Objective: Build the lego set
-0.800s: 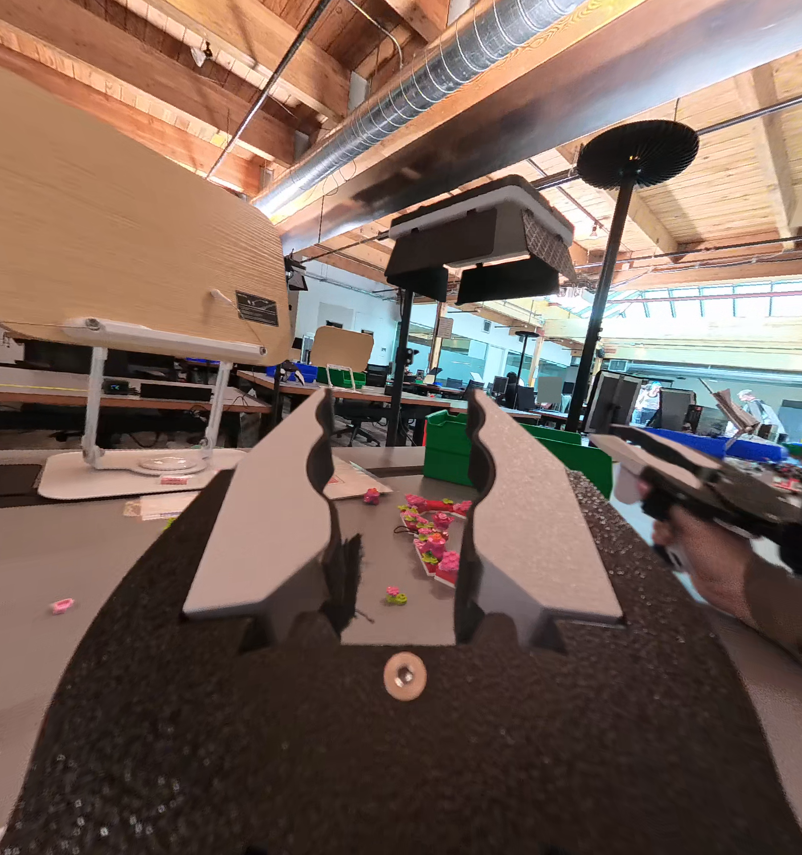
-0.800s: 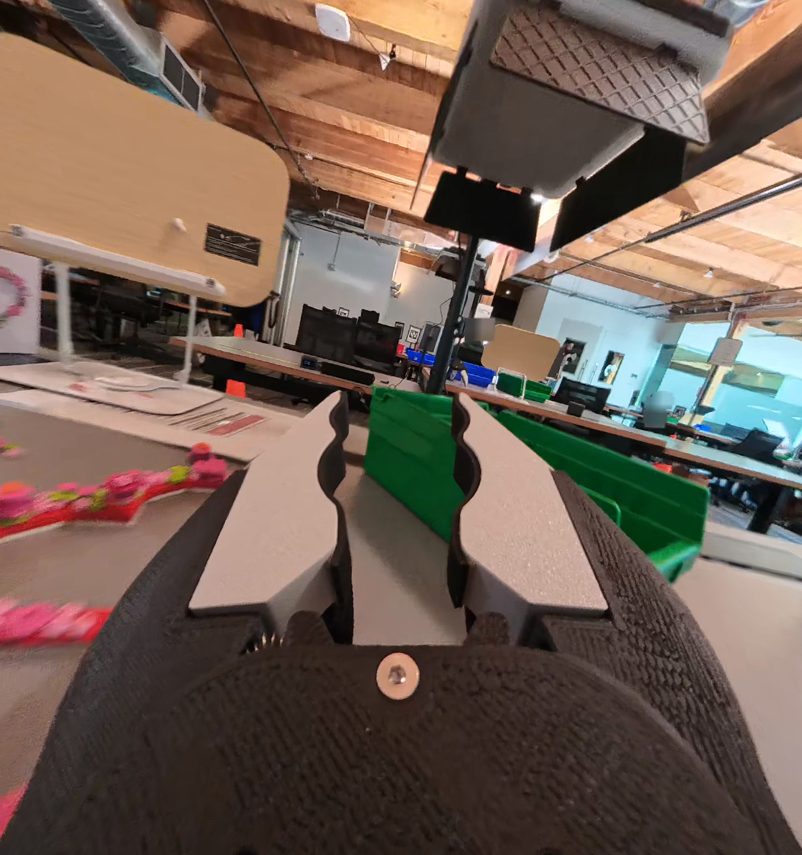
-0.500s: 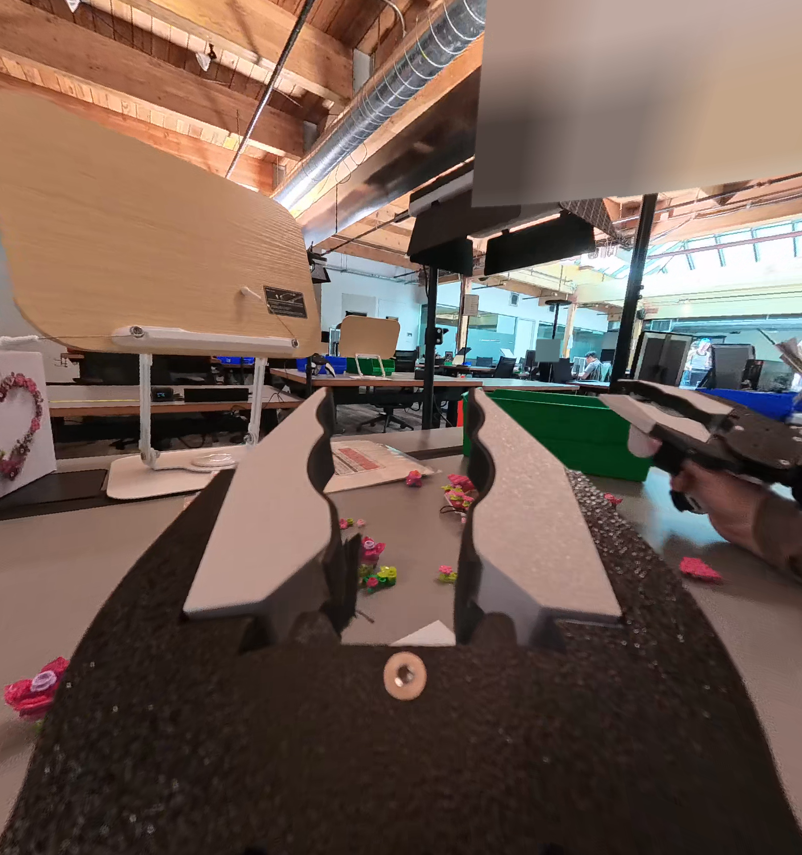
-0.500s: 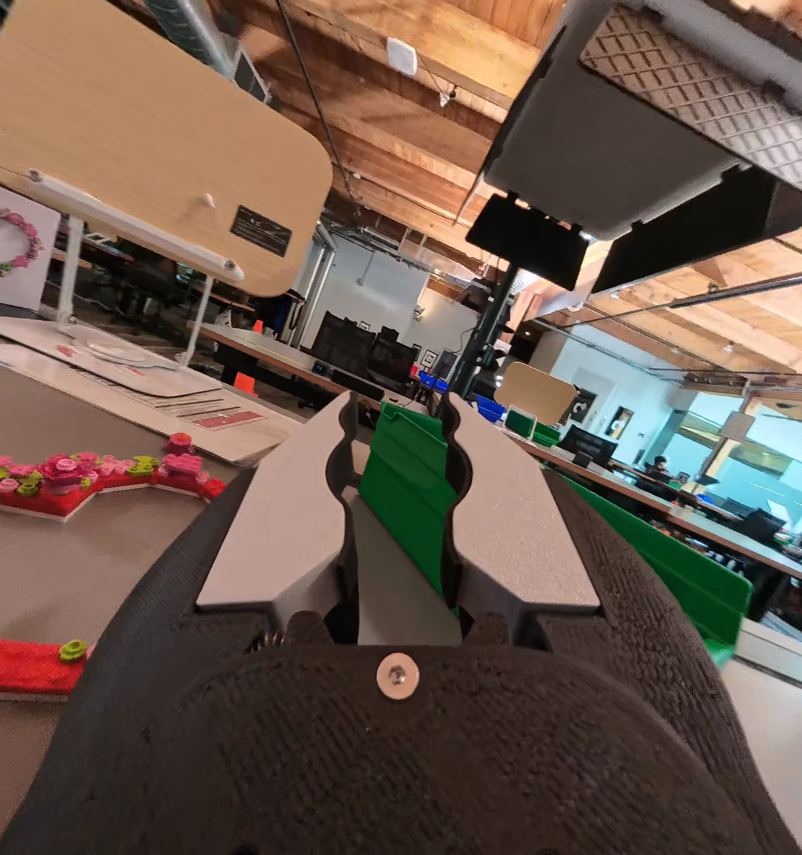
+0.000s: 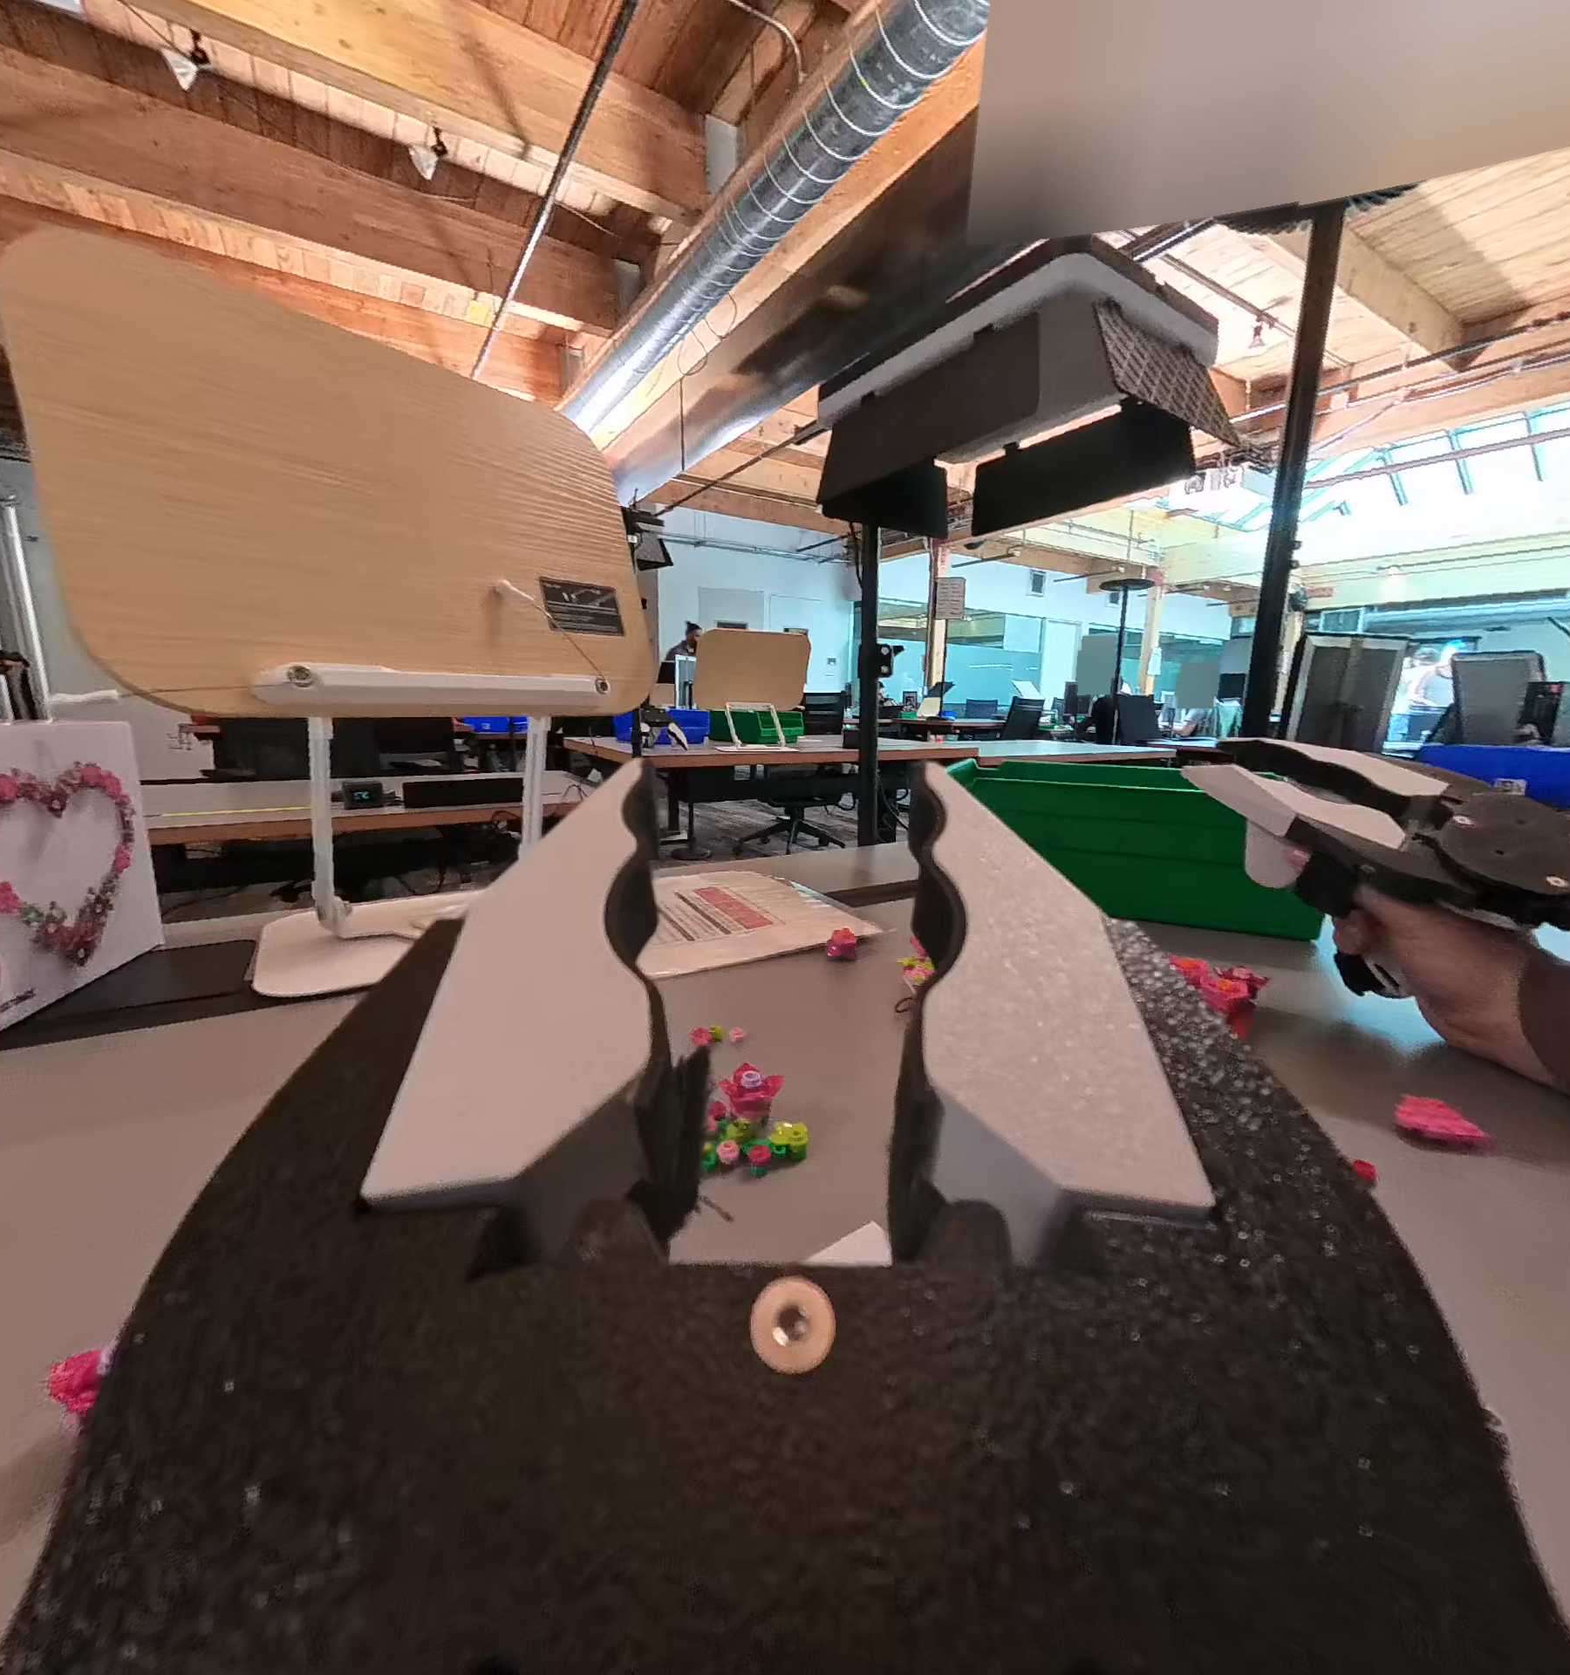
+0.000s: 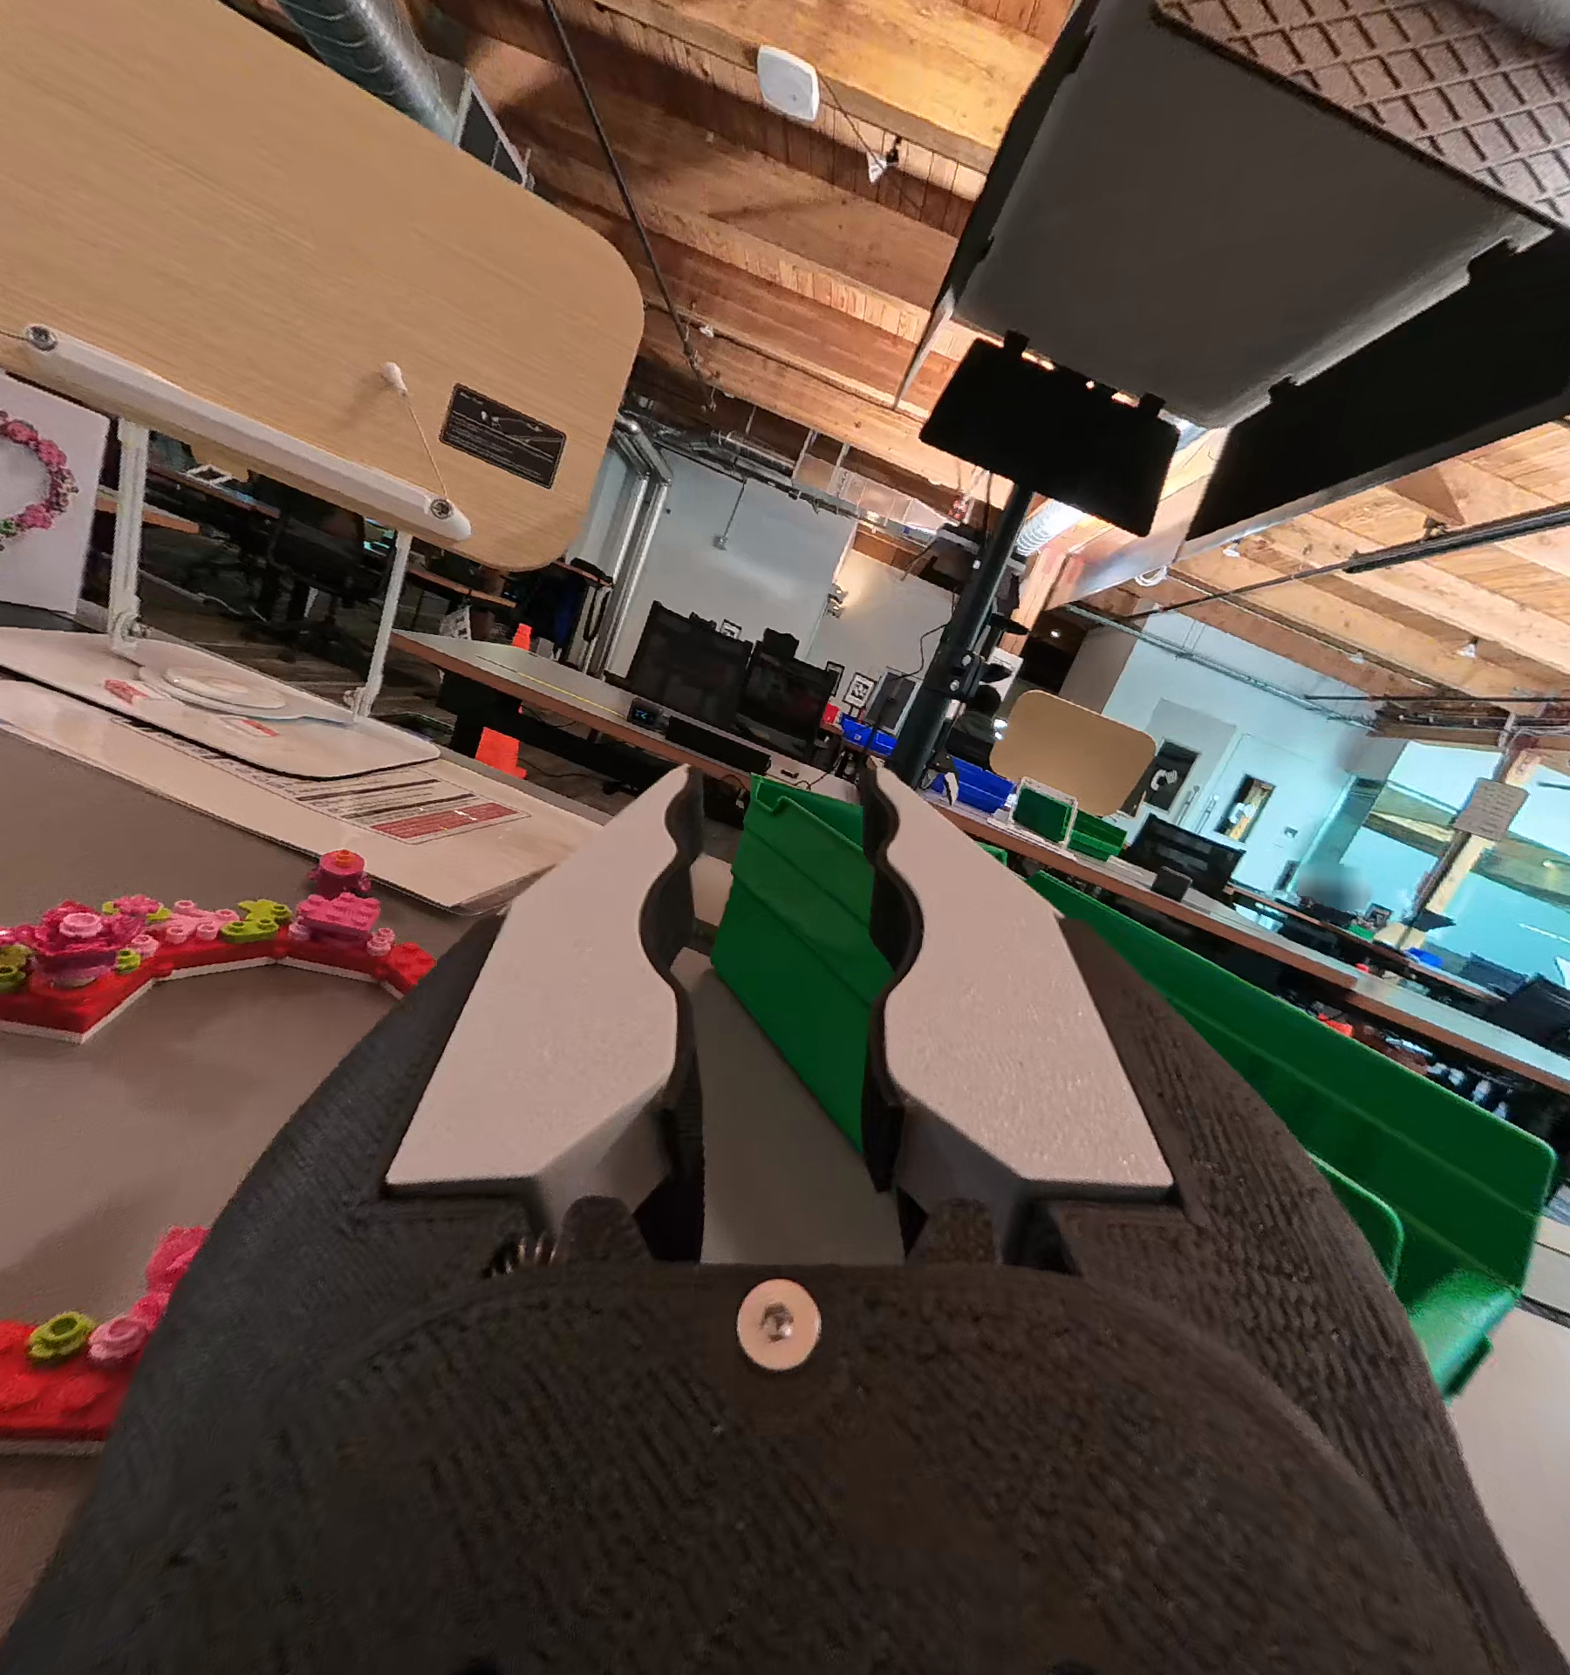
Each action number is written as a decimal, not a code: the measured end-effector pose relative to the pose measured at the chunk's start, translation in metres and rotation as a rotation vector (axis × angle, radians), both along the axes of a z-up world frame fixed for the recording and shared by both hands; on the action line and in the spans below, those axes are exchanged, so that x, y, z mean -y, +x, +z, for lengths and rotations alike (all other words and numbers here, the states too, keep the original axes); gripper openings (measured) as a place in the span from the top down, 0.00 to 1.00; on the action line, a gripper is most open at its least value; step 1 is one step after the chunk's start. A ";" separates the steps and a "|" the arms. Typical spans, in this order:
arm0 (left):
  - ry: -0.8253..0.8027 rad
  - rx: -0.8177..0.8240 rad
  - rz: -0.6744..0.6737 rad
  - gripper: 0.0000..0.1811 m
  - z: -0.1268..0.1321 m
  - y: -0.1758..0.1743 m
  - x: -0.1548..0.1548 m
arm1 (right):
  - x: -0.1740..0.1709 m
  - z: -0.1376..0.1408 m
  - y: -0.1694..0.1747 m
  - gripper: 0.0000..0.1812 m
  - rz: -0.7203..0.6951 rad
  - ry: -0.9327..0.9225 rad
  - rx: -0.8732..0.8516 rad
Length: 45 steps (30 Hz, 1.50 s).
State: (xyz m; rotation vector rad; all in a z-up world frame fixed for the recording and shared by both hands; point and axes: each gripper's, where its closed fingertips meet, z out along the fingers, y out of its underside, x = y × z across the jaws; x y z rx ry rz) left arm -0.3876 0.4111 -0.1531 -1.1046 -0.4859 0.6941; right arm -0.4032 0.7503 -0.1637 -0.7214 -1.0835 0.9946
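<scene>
My left gripper (image 5: 780, 789) is open and empty, low over the grey table. A small cluster of pink and lime flower pieces (image 5: 750, 1124) lies on the table between its fingers. My right gripper (image 6: 780, 789) is open and empty, pointing at the green bin (image 6: 818, 952). It also shows in the left wrist view (image 5: 1262, 807), held by a hand (image 5: 1452, 988). A red angled lego section topped with pink flowers (image 6: 174, 943) lies left of the right gripper. A second red section (image 6: 20, 1369) lies nearer, at the lower left.
A wooden book stand (image 5: 328, 489) on a white base stands at the back left, beside a white box with a heart picture (image 5: 38, 870). An instruction sheet (image 5: 745, 915) lies ahead. The green bin (image 5: 1144, 843) is at the back right. Loose pink pieces (image 5: 1438, 1124) lie on the table. My hands' fingertips stand some 35 cm from each other.
My left gripper has swung left, away from the red section, and now frames the small flower cluster. My right gripper has tilted and the red section sits nearer to it. Both stay open.
</scene>
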 end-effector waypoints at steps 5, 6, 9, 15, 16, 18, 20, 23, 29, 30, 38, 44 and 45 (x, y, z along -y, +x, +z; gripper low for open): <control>-0.021 -0.047 0.078 0.71 0.006 0.001 0.007 | 0.011 0.002 0.007 0.82 0.043 0.039 -0.015; -0.032 -0.071 0.092 0.71 0.009 0.003 0.007 | 0.011 0.003 0.008 0.82 0.041 0.042 -0.015; -0.077 -0.133 0.107 0.71 0.013 0.012 0.001 | 0.010 0.002 0.008 0.82 0.050 0.018 -0.013; -0.124 -0.214 0.078 0.71 0.020 0.027 -0.014 | 0.011 0.000 0.007 0.82 0.058 0.014 0.001; -0.129 -0.220 0.079 0.71 0.020 0.028 -0.015 | 0.011 0.000 0.008 0.82 0.056 0.018 0.001; -0.136 -0.238 0.096 0.71 0.022 0.029 -0.012 | 0.011 0.001 0.010 0.82 0.054 0.020 -0.002; -0.116 -0.233 0.104 0.71 0.025 0.028 -0.008 | 0.011 0.001 0.011 0.82 0.053 0.016 0.000; -0.083 -0.187 0.098 0.71 0.023 0.022 -0.005 | 0.010 0.000 0.010 0.82 0.057 0.002 0.003; -0.103 -0.176 0.093 0.71 0.018 0.021 -0.008 | 0.008 -0.001 0.007 0.83 0.072 -0.031 0.007; -0.107 -0.182 0.092 0.71 0.018 0.022 -0.009 | 0.008 0.000 0.006 0.83 0.075 -0.035 0.006; -0.138 -0.195 0.069 0.71 0.016 0.025 -0.020 | 0.011 0.000 0.006 0.82 0.095 -0.043 0.007; -0.131 -0.193 0.064 0.71 0.018 0.026 -0.019 | 0.011 -0.001 0.004 0.82 0.100 -0.060 0.014; -0.130 -0.185 0.058 0.71 0.017 0.026 -0.019 | 0.010 -0.001 0.004 0.82 0.097 -0.071 0.014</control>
